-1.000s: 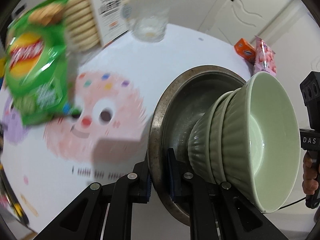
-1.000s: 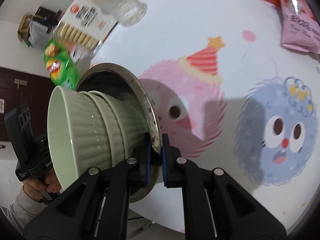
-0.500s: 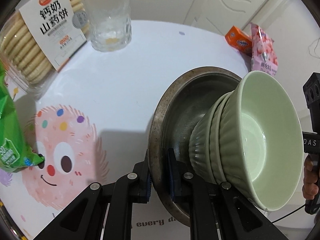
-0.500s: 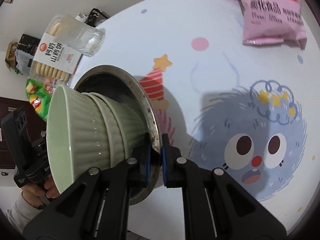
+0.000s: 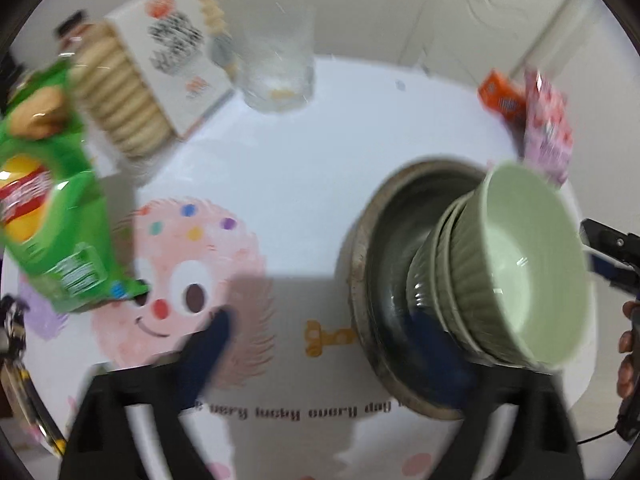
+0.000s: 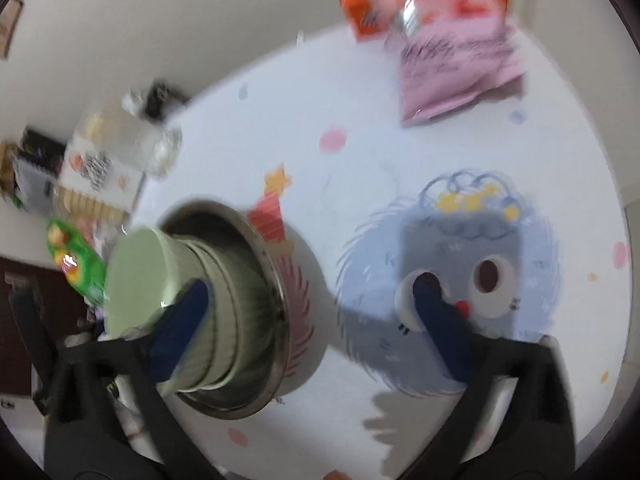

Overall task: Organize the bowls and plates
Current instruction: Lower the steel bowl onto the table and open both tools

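The metal plate (image 5: 362,280) sits on the desk (image 5: 304,152) with the stack of ribbed green bowls (image 5: 516,280) nested in its well, so plate and bowls travel and rest as one tidy pile. Both claws have just been opening. The left claw (image 5: 332,356) stands wide apart, its fingers on either side of the plate's rim, pressing on nothing. The right claw (image 6: 316,320) is likewise spread, the stack's near edge between its fingers but not clamped. The release looks deliberate: judging by the pile resting on the tablecloth, it has been put down in the clear middle, away from the snack bags (image 5: 44,208), the biscuit pack (image 5: 132,92) and the glass (image 5: 278,72).
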Available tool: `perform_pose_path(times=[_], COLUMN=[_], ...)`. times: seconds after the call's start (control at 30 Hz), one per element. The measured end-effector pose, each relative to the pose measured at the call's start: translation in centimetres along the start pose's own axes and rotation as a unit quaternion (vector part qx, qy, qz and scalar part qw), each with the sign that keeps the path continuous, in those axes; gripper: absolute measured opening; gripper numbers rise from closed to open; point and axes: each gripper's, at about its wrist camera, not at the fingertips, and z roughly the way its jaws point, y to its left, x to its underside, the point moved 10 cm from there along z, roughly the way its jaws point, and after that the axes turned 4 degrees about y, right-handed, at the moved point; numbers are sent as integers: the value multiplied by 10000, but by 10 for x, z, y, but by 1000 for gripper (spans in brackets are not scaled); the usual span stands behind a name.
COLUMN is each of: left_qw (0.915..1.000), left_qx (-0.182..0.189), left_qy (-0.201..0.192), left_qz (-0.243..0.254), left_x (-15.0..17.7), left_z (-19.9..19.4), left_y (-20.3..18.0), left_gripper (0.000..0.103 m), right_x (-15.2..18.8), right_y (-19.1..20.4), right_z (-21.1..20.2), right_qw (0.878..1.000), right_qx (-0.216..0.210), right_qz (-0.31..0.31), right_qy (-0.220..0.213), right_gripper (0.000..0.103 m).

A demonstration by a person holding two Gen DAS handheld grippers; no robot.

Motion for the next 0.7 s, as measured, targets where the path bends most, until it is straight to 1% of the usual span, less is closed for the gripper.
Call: perform_pose_path(times=[0.03,0.1,0.17,0.27,0.3,0.33,0.4,0.47,0.57,0.63,0.7], left_qw=[9999,9997,9992,9984,9981,9978,9977,9981,9968,9959,9941], left_qx=[-2,-73,-169,-218,-330,-349,-372,-265,-453,-513,-637], left_qy=[-156,-238,-316,-468,-472,-513,-534,-522,-567,-629,-710], left_qz=[-39,-85,-185,-246,-236,-218,-176,-188,-326,-391,-512], left_x=[0,3,6,9,10,12,16,20,31,37,44], left_z=[-11,-28,-44,-69,-76,-84,-94,-102,-119,-130,-143], left_y=[3,9,13,14,13,12,5,0,-3,-9,-15], left_gripper=[103,103,103,103,103,103,103,103,103,103,103], right_x=[0,2,7,19,22,28,39,51,68,80,90], right_y=[2,7,14,26,31,37,43,43,38,33,34], right_z=[-7,-22,-34,-50,-55,-63,-73,-84,-97,-107,-116], right_qw=[9999,9996,9991,9983,9979,9974,9965,9951,9931,9920,9921], right_qx=[-62,-24,134,338,427,503,673,893,1134,1243,1225], right_qz=[55,69,37,86,79,44,5,-13,-69,-115,-223], right_qy=[-69,-257,-400,-472,-484,-507,-493,-420,-289,-210,-158], right_gripper=[103,103,103,103,103,103,103,103,103,103,103])
